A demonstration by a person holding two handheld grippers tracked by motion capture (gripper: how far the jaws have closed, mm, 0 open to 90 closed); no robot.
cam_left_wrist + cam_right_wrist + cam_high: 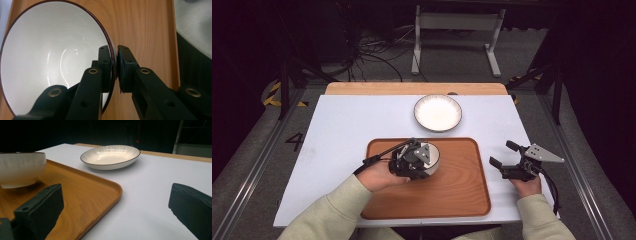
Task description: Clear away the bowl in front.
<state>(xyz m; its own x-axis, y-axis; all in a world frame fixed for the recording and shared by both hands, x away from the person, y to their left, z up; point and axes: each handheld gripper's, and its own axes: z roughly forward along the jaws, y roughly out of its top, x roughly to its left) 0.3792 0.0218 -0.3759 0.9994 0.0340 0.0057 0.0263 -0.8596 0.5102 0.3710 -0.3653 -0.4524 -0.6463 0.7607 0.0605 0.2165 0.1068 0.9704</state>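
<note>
Bowl (431,156) sitting on the tray (462,190), toward its far left part, plenty of bare wood to the right. Left claw (114,62) pinching the bowl's rim, one jaw inside, one outside. Right claw (502,155) gaping wide over bare bench (337,125) beside the tray. Plate (438,113) well beyond.

A shallow white plate (437,112) with a thin dark rim and fine ribbed lines sits on a white table (342,130), toward its far edge. A strip of light wood (412,88) runs along that far edge. Beyond the table, on the grey floor, stand the white legs of a metal frame (457,35) and a tangle of black cables (372,55).
</note>
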